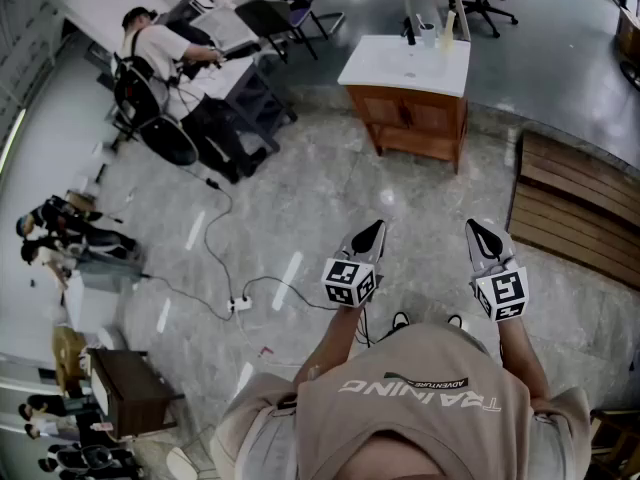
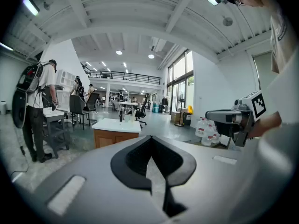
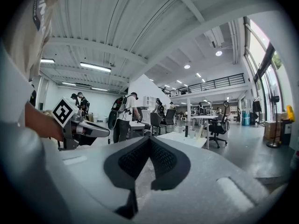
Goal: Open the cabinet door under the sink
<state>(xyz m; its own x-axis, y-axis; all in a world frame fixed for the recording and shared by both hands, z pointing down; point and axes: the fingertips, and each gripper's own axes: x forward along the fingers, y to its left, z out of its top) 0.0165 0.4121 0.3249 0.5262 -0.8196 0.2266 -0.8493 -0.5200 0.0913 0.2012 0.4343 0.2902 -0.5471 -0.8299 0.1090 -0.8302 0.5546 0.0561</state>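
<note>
The sink cabinet (image 1: 412,118) is brown wood with a white top (image 1: 400,63) and stands across the floor, well ahead of me; its doors look closed. It also shows small in the left gripper view as the cabinet (image 2: 112,137), and its white top (image 3: 184,139) appears in the right gripper view. My left gripper (image 1: 374,232) and right gripper (image 1: 482,232) are held side by side in front of my chest, pointing toward the cabinet and far from it. Both have their jaws together with nothing between them, seen at the left gripper (image 2: 150,139) and the right gripper (image 3: 149,139).
A slatted wooden platform (image 1: 575,213) lies to the right of the cabinet. A power strip (image 1: 240,304) with cables crosses the floor at left. A person with a backpack (image 1: 160,63) stands at a desk far left. Water bottles (image 2: 208,132) stand by the wall.
</note>
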